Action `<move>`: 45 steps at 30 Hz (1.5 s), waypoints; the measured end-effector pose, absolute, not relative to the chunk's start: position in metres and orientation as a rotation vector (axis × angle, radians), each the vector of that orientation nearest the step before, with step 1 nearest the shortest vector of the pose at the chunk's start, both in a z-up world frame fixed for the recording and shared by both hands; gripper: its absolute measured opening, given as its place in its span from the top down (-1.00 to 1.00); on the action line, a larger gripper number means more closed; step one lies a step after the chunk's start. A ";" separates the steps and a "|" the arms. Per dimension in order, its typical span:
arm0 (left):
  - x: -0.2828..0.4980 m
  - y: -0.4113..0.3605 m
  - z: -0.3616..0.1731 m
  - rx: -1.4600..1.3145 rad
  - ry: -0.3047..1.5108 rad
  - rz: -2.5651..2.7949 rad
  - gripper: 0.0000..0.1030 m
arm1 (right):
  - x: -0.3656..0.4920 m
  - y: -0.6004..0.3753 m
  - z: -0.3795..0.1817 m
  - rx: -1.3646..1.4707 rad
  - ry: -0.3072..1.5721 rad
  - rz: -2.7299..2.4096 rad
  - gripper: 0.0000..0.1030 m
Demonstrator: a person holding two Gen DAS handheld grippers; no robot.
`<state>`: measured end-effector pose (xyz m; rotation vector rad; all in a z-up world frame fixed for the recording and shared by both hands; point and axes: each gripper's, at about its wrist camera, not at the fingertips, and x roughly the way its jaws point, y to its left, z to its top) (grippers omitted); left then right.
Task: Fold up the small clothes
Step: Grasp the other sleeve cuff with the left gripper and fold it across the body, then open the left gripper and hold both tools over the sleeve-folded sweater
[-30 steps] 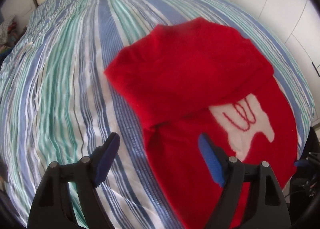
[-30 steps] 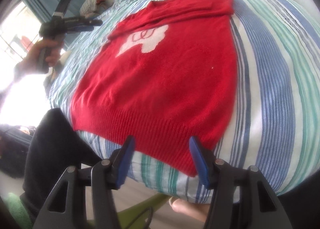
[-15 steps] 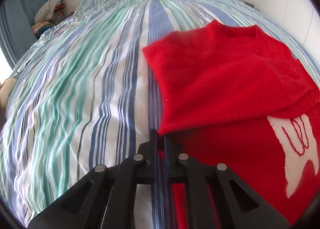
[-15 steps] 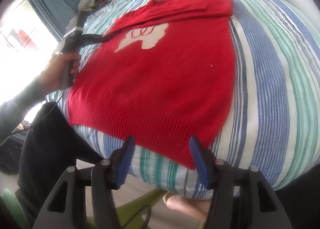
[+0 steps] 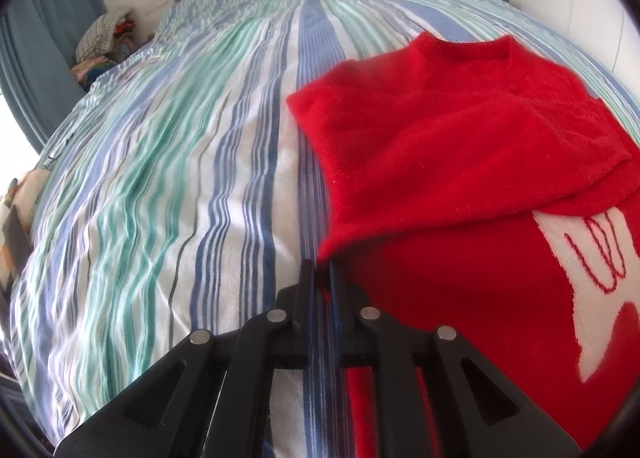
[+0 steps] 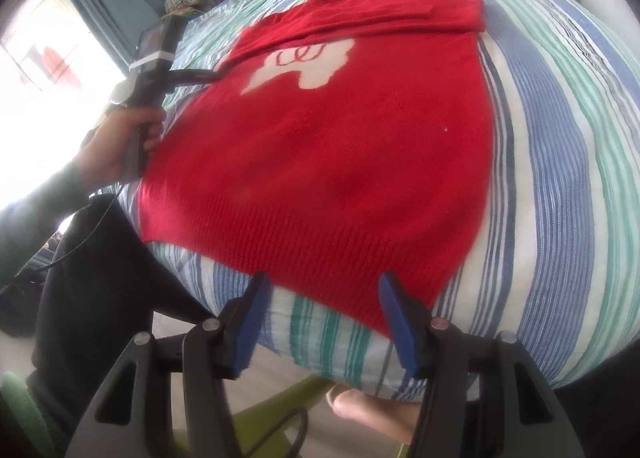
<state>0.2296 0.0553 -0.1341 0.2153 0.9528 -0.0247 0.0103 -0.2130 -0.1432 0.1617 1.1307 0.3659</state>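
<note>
Red sweater flat on striped bed. Left gripper, wide apart a second ago, now pinched on sweater's side edge. Right gripper unchanged: half-open, empty, above hem.

Striped bed, red sweater lying flat on it

To your left the striped bed lies bare right up to the sweater edge, w/ room to sweep. Right of the sweater a strip of bed also lies bare. Near side: your leg crowds the bed edge by the hem.
</note>
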 end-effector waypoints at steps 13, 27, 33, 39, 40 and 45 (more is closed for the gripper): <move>0.211 0.046 -0.093 0.295 0.814 0.064 -0.48 | 0.008 -0.206 -0.144 0.143 1.124 0.383 -0.09; 0.199 0.009 -0.034 0.275 0.704 0.011 -0.65 | 0.005 -0.202 -0.140 0.126 1.111 0.394 -0.09; 0.189 0.000 -0.028 0.286 0.696 -0.012 -0.70 | 0.013 -0.211 -0.124 0.122 1.103 0.320 -0.09; 0.180 -0.001 -0.041 0.270 0.733 -0.013 -0.72 | 0.030 -0.229 -0.084 0.004 1.035 0.065 -0.34; 0.178 -0.001 -0.044 0.266 0.741 -0.011 -0.72 | 0.032 -0.232 -0.080 -0.008 1.025 0.027 -0.39; 0.169 0.001 -0.060 0.253 0.787 -0.011 -0.72 | 0.035 -0.241 -0.070 -0.088 1.003 -0.082 -0.39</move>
